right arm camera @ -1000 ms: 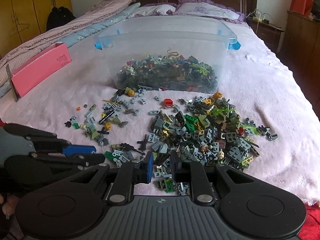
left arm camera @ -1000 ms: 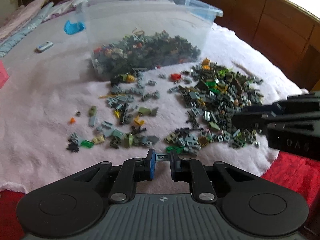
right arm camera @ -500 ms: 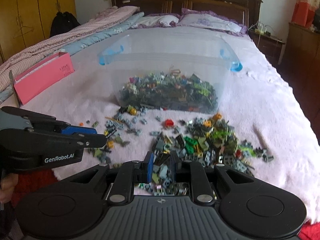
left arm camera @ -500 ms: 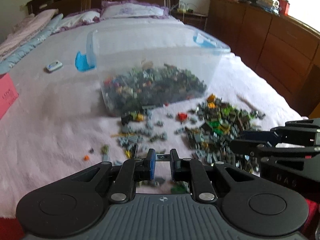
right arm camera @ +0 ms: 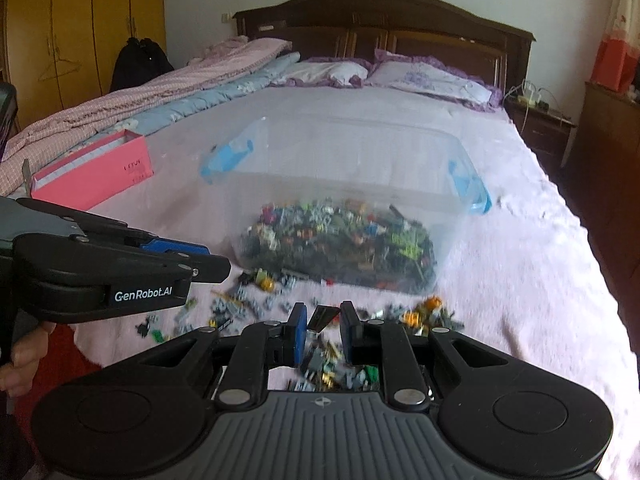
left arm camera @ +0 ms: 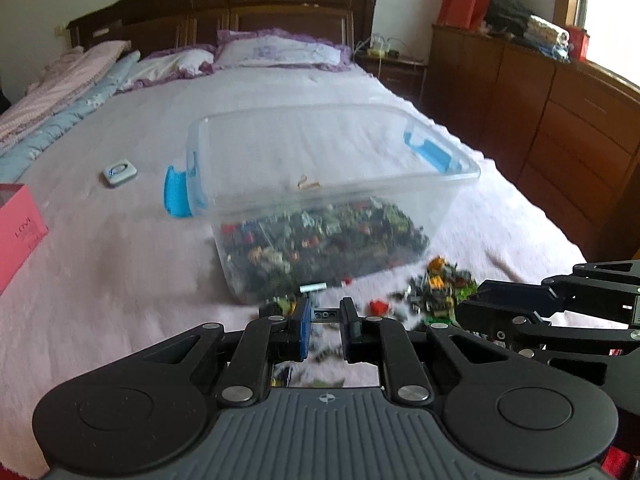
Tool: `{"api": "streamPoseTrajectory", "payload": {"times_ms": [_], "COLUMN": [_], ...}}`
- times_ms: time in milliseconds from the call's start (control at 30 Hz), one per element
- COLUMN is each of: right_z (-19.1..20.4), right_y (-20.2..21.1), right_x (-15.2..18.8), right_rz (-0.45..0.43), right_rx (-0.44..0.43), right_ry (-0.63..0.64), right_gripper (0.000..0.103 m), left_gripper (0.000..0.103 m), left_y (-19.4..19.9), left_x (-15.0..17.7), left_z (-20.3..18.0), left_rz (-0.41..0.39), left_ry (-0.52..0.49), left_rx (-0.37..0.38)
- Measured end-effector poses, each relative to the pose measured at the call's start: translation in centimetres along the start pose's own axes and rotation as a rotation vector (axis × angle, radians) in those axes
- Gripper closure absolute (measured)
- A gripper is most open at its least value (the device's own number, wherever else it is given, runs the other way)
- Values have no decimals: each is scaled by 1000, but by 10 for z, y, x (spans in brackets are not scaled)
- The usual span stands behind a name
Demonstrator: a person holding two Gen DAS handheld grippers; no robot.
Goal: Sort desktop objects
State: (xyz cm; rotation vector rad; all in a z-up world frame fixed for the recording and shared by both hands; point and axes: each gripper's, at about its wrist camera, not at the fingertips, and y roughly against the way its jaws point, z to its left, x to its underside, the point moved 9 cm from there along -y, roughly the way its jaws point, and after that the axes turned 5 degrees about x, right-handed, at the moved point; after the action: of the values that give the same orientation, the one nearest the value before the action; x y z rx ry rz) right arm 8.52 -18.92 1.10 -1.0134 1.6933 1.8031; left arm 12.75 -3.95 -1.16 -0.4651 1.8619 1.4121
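Bedroom light falls on a pink bedspread [left arm camera: 120,280] where the sorting is laid out. Clamped between the fingers of the left hand-held gripper [left arm camera: 325,316] is a small dark grey plate [left arm camera: 325,314], held level and clear of the bed, short of the clear bin [left arm camera: 320,208]. The right hand-held gripper [right arm camera: 323,318] is likewise closed on a dark sloped piece [right arm camera: 320,317], tilted in the grip. Both bricks hang in front of the bin's near wall; the bin sits further up the bed, already holding a deep layer of mixed bricks.

The step in hand looks like carrying these two pieces to the bin. To do it well, keep each grip firm, lift above the rim before moving over it, and let go only once a piece is well inside the walls, since such small parts would bounce off an edge. The grippers are close beside each other, so stagger the drops.

Only the left view shows the small white device [left arm camera: 119,172] lying left of the bin, and the dresser along the wall. Only the right view shows the loose bricks [right arm camera: 244,304] left of the main heap, the length of the pink box [right arm camera: 96,176], the wardrobe, and the person's hand [right arm camera: 24,354] on the left tool.
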Motion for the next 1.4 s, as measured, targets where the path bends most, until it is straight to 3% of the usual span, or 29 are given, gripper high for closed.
{"api": "streamPoseTrajectory", "payload": {"times_ms": [333, 767, 1000, 1167, 1333, 1400], "right_z": [-6, -17, -27, -28, -30, -34], "right_y": [11, -11, -37, -58, -83, -85], "right_x": [-45, -95, -108, -124, -137, -137], "right_rz": [-90, -168, -142, -121, -82, -86], "right_rx": [8, 31, -13, -16, -24, 21], "right_ry": [50, 98, 45, 82, 68, 72], "right_gripper": [84, 84, 84, 84, 83, 81], "left_gripper": [86, 86, 86, 86, 75, 66], "left_y": [-4, -16, -34, -40, -39, -36], "left_x": [-32, -82, -94, -105, -110, -108], "left_z": [-2, 15, 22, 30, 34, 35], "left_rz": [-74, -151, -139, -142, -150, -143], "left_ry": [11, -16, -10, 3, 10, 7], "left_rx": [5, -29, -29, -37, -40, -41]}}
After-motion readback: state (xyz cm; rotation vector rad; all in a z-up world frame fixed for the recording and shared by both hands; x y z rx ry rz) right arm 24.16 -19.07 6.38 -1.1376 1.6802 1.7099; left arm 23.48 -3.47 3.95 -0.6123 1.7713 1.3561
